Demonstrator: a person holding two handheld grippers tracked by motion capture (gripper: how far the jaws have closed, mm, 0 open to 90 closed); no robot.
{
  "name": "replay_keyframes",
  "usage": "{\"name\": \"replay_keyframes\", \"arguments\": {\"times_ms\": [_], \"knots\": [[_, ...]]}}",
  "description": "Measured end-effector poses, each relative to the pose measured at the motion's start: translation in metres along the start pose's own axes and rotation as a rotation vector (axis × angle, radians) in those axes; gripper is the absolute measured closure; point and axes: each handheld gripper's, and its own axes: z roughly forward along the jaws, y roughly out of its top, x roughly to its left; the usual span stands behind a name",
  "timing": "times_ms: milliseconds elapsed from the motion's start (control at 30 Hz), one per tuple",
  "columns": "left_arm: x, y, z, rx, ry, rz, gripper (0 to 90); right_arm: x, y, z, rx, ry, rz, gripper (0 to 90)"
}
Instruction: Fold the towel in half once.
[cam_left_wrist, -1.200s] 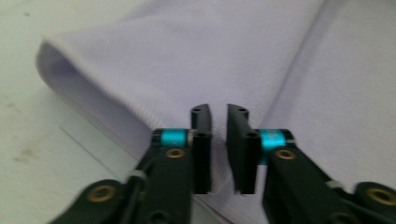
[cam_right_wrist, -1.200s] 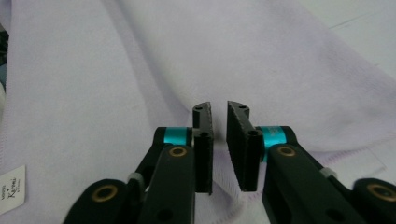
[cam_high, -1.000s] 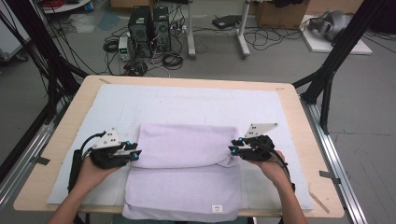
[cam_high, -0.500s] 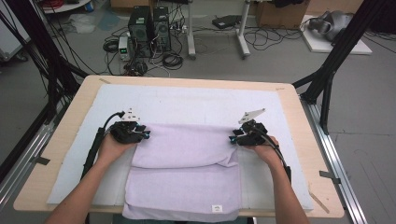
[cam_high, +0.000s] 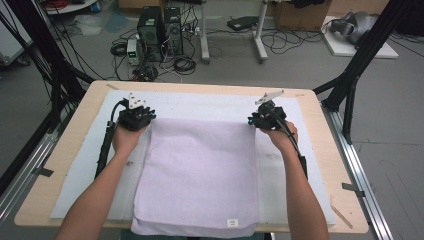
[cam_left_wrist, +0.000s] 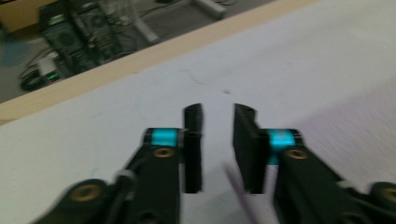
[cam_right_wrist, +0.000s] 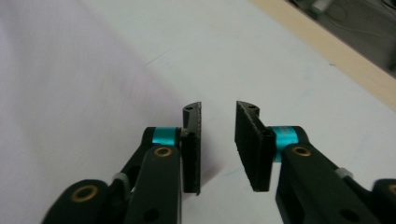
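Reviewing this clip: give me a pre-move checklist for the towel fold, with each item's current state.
1. Left gripper released: ok, jaws apart, nothing between them.
2. Right gripper released: ok, jaws apart and empty.
3. Towel lying flat on the white mat: ok.
4. Folded edges aligned: not ok, the lower layer sticks out at the near edge.
5. Towel wholly on the table: cannot tell, its near edge lies at the table's front edge.

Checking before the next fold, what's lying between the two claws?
In the high view, the far edge of the towel spans between the left claw and right claw.
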Motion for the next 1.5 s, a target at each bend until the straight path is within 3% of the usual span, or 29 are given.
{"name": "replay_keyframes", "arguments": {"times_ms": [33,67,167,267,433,500,533,567,600,633,667,700,767,800,867,1033,1067,1100,1133,1267,1367,1500], "knots": [[0.003,0.001,0.002,0.009,-0.007,-0.017,67.7,-0.002,0.003,0.002,0.006,-0.004,0.002,67.6],[0.004,0.0,0.002,0.009,-0.006,-0.008,67.4,-0.001,0.004,0.003,0.012,0.0,-0.008,66.7],[0.006,-0.003,0.002,0.023,-0.092,-0.013,61.9,0.002,0.0,0.005,0.018,0.027,-0.017,62.3],[0.004,-0.007,0.009,0.069,-0.147,-0.022,53.7,-0.005,-0.013,0.014,0.053,0.07,0.038,51.7],[-0.001,-0.019,0.03,0.183,-0.161,-0.024,39.6,-0.008,-0.03,0.028,0.075,0.121,0.079,43.4],[-0.003,-0.023,0.037,0.215,-0.159,-0.022,40.6,-0.01,-0.035,0.035,0.094,0.127,0.098,44.1],[-0.003,-0.024,0.037,0.2,-0.177,-0.034,45.9,-0.01,-0.037,0.039,0.102,0.141,0.11,48.7],[-0.004,-0.023,0.037,0.189,-0.207,-0.03,58.0,-0.009,-0.039,0.043,0.112,0.167,0.123,57.5],[-0.007,-0.021,0.037,0.183,-0.209,-0.004,75.1,-0.007,-0.04,0.045,0.116,0.163,0.111,68.5],[-0.011,-0.019,0.037,0.185,-0.189,0.037,80.6,-0.007,-0.04,0.045,0.085,0.215,0.106,82.1],[-0.014,-0.017,0.038,0.189,-0.178,0.064,82.4,-0.005,-0.038,0.045,0.084,0.213,0.1,83.1],[-0.015,-0.015,0.038,0.183,-0.169,0.064,82.9,-0.004,-0.036,0.046,0.084,0.188,0.09,83.6],[-0.013,-0.008,0.036,0.149,-0.128,0.075,83.2,-0.006,-0.031,0.044,0.065,0.129,0.083,83.9],[-0.01,-0.001,0.033,0.117,-0.115,0.054,83.3,-0.008,-0.027,0.04,0.047,0.101,0.081,83.9],[-0.007,0.012,0.027,0.078,-0.087,0.059,83.4,-0.014,-0.015,0.03,0.008,0.07,0.074,83.9],[0.0,0.058,0.012,-0.07,-0.026,0.081,82.8,-0.029,0.03,-0.002,-0.074,-0.027,0.027,81.8],[0.003,0.065,0.01,-0.082,0.0,0.09,79.9,-0.033,0.038,-0.007,-0.085,-0.046,0.032,75.7],[0.005,0.068,0.01,-0.073,0.023,0.078,67.6,-0.038,0.045,-0.011,-0.085,-0.075,0.048,63.7],[0.008,0.068,0.01,-0.07,0.037,0.057,57.0,-0.041,0.047,-0.011,-0.082,-0.089,0.058,59.1],[0.02,0.052,0.009,-0.001,0.005,0.025,52.0,-0.045,0.037,-0.006,-0.043,-0.051,0.101,49.7],[0.023,0.034,0.002,0.007,-0.04,-0.004,49.8,-0.036,0.024,-0.002,-0.024,-0.001,0.091,46.9],[0.017,0.012,-0.013,0.017,-0.105,0.016,47.8,-0.018,0.01,-0.01,-0.033,0.064,0.071,43.0]]}}
